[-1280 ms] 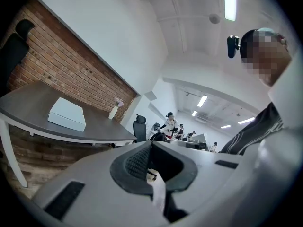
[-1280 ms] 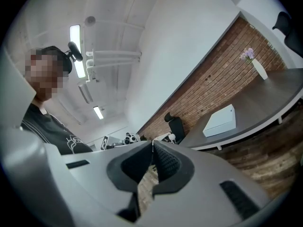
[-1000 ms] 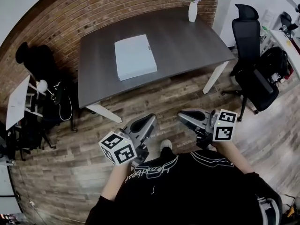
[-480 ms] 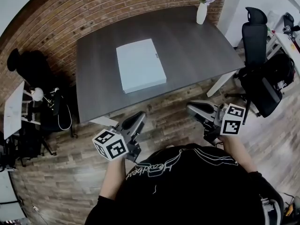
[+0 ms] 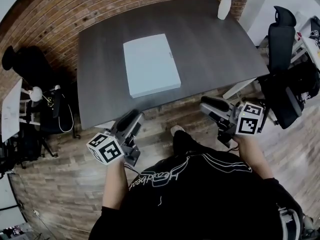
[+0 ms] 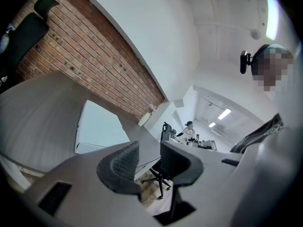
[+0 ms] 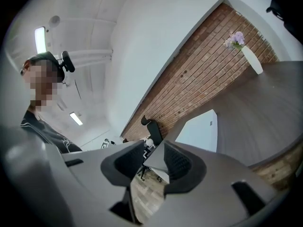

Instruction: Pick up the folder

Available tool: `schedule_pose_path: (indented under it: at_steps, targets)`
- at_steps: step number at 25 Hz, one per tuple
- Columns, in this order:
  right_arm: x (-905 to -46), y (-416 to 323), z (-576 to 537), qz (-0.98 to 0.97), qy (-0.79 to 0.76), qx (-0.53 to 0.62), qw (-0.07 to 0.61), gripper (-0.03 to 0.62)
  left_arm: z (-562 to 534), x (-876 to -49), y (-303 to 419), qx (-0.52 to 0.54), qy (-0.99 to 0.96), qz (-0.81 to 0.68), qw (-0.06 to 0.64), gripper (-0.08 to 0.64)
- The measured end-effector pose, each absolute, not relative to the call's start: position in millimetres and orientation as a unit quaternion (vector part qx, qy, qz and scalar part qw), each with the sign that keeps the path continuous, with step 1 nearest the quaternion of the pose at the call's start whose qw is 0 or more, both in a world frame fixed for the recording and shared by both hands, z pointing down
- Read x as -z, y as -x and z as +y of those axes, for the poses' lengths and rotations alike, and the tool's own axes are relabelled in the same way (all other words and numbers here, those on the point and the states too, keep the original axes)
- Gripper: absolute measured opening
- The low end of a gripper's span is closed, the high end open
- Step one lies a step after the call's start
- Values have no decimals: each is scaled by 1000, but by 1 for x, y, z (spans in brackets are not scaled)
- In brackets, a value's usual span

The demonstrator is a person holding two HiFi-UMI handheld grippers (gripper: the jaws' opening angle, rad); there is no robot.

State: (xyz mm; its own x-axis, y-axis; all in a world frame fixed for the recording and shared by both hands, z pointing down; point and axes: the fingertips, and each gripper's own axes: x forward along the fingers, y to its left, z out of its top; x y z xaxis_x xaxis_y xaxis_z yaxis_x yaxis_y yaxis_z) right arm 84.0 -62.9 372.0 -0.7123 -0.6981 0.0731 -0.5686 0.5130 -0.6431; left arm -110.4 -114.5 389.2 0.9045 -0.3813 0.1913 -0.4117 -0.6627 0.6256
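Note:
The folder (image 5: 151, 65) is a flat, pale, closed rectangle lying in the middle of the dark grey table (image 5: 210, 49). It also shows in the left gripper view (image 6: 99, 126) and the right gripper view (image 7: 201, 126). My left gripper (image 5: 133, 118) hovers at the table's near edge, short of the folder's near left corner. My right gripper (image 5: 206, 104) hangs off the near edge, to the folder's right. Both pairs of jaws have just been opening and stand a little apart with nothing between them, left (image 6: 149, 152) and right (image 7: 154, 152).
A white vase of flowers (image 5: 224, 4) stands at the table's far right corner. A black office chair (image 5: 282, 59) is on the right, a brick wall (image 5: 55, 14) runs behind, and a small white stand with a lamp (image 5: 12, 109) is at the left. The floor is wood.
The person has stepped closer to the table, so it and the folder look larger. Both grippers have spread outward, the left one reaching the table's near edge.

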Motion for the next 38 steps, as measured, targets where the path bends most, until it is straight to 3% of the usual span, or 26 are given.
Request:
schedule_pose_path:
  at_steps: [7, 13, 21, 38]
  targets:
    - [-399, -94, -136, 858, 365, 353, 70, 164, -178, -415, 119, -42, -888, -258, 378, 200]
    - [-438, -101, -194, 849, 363, 381, 42, 201, -232, -451, 128, -56, -863, -309, 395, 216]
    - [-477, -98, -245, 843, 357, 403, -11, 212, -279, -501, 137, -109, -841, -328, 417, 268]
    - [-545, -93, -284, 812, 375, 442, -68, 213, -313, -551, 132, -122, -810, -320, 476, 270]
